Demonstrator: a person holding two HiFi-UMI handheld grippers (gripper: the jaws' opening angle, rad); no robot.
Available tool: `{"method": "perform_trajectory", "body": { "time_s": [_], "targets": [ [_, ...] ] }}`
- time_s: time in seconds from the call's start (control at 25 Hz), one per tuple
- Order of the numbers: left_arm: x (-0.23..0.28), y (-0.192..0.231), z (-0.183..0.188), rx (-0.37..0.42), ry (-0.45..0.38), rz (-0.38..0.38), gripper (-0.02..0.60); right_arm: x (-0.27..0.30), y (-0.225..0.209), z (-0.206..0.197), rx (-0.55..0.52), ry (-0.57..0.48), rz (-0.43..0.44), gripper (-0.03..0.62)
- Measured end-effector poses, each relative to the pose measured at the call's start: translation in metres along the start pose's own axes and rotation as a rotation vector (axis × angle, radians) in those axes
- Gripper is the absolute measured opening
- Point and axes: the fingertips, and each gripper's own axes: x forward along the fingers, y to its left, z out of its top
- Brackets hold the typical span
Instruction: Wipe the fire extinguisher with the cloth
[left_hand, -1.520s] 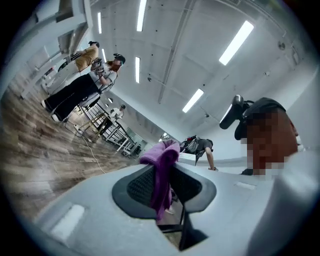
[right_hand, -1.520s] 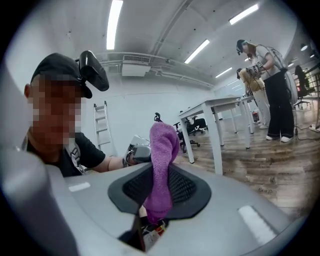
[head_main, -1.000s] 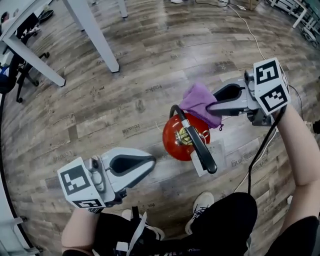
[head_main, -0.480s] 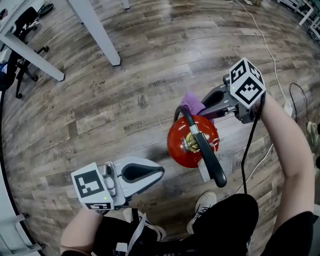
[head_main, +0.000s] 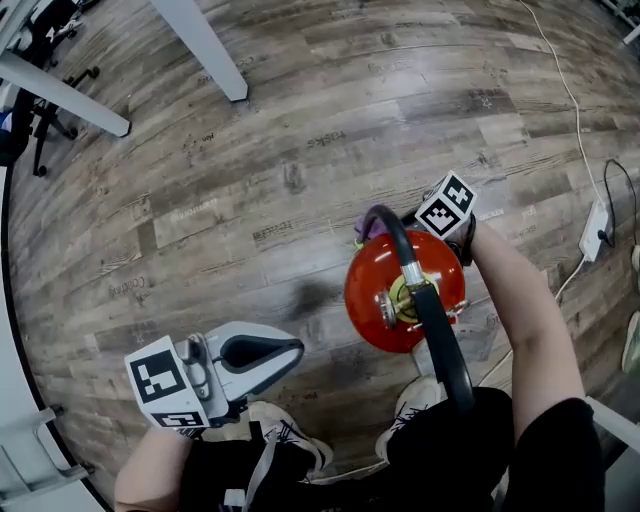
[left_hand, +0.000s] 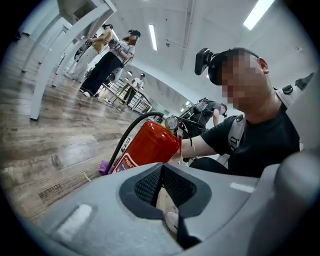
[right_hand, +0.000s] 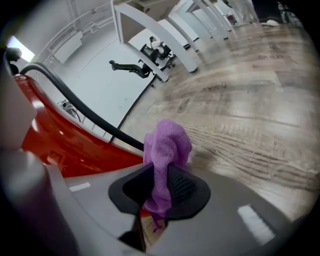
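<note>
Position: fire extinguisher (head_main: 372, 290) stands upright on the wood floor (head_main: 250, 200), right of centre in the head view, just ahead of the person's shoes. Black hose (head_main: 440, 335) arcs over its top toward lower right.
Cloth: purple cloth (right_hand: 167, 145) sits at the cylinder's upper-left edge in the head view. In the left gripper view it shows low on the far side, near the floor.
Right claw: right gripper (right_hand: 162, 192) clamps a bunched fold of the cloth, with the wad sticking out past the tips. Its jaws have just been closing a little further on it.
Contact: wad lies just beside the red wall and the hose; cannot tell whether it presses on the paint.
Left claw: left gripper (head_main: 288, 352) fully closed with nothing between the jaws, at lower left of the head view, well apart from the cylinder.
Handling, cylinder: likely heavy, rigid, smooth painted metal on a narrow base. Sideways scrubbing could rock or slide it.
Hold point: the top valve and handle, or the neck under the gauge (left_hand: 171, 122), look best for steadying. The round body offers the jaws little purchase.
Handling, cloth: light, limp, compressible. Holds well bunched, but may drag out of the grip if it snags on the hose.
Stage: judged mid-wipe, low on the far side.
</note>
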Motion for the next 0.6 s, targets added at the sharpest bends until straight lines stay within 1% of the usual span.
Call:
{"method": "perform_trajectory", "body": {
  "time_s": [0.12, 0.2, 0.28, 0.36, 0.44, 0.6],
  "targets": [
    [-0.010, 0.002, -0.006, -0.014, 0.005, 0.039, 0.000, 0.021, -0.027, -0.013, 0.094, -0.068, -0.011, 0.071],
    [-0.013, 0.003, -0.008, -0.019, 0.003, 0.056, 0.000, 0.025, -0.033, -0.016, 0.120, -0.098, -0.015, 0.069],
    [-0.013, 0.002, -0.010, -0.021, 0.002, 0.056, 0.000, 0.024, -0.031, -0.016, 0.127, -0.121, -0.011, 0.071],
    [-0.009, 0.000, -0.011, -0.015, 0.005, 0.044, 0.000, 0.015, -0.019, -0.009, 0.123, -0.165, 0.019, 0.071],
    [-0.004, -0.003, -0.011, -0.004, 0.007, 0.027, 0.000, -0.006, 0.003, 0.004, 0.105, -0.228, 0.061, 0.071],
    [0.007, -0.007, -0.008, 0.020, 0.007, -0.016, 0.000, -0.083, 0.076, 0.037, 0.039, -0.398, 0.130, 0.071]
  ]
}}
